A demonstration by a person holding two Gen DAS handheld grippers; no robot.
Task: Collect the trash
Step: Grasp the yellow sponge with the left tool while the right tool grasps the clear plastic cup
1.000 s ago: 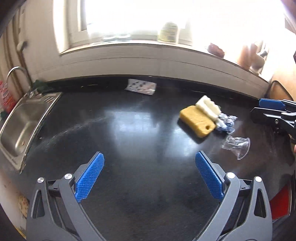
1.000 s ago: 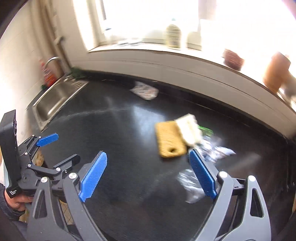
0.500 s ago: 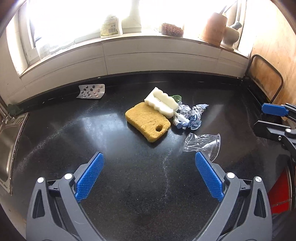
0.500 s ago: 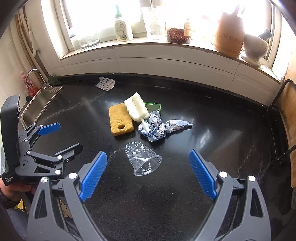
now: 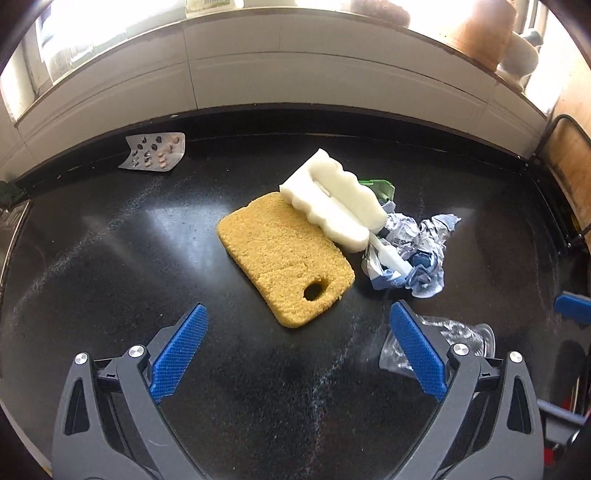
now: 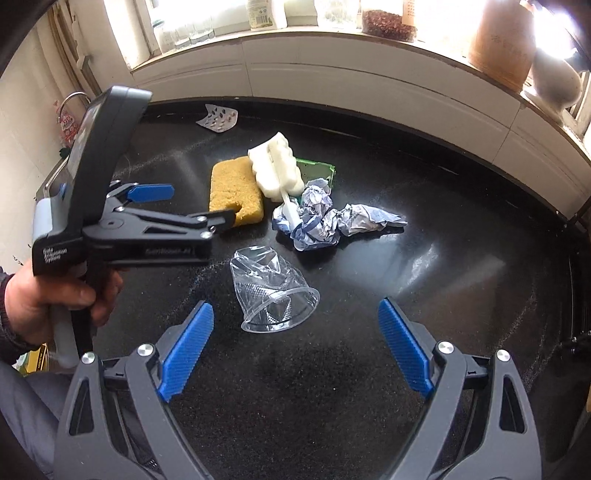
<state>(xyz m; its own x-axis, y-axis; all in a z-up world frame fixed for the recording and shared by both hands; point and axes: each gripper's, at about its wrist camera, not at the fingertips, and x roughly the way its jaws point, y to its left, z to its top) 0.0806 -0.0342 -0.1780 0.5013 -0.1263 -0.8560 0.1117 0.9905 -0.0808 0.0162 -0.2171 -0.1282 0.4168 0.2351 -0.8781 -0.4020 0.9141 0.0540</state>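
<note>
Both grippers gape wide, empty. Right gripper [image 6: 295,347] hovers just short of crushed plastic cup [image 6: 271,290] lying ahead between fingers; left gripper [image 5: 297,352] faces yellow sponge [image 5: 284,254]. Risk: thin cup skids on glossy black counter [image 6: 443,295], or crumples and pops free under squeeze.

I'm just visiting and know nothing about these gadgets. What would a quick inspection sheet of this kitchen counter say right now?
Surface: black countertop, glossy, with faint pale streaks.
Job's things: crushed clear plastic cup lying on its side; crumpled wrapper behind it; blister pack near the back wall.
Clutter: yellow sponge; white sponge brush leaning over it; a green item partly hidden behind.
Grippers: left gripper open and empty; right gripper open and empty, with the cup just ahead.
Cables: nothing seen.
Surroundings: windowsill with a clay pot and jar; a sink tap at the left.
</note>
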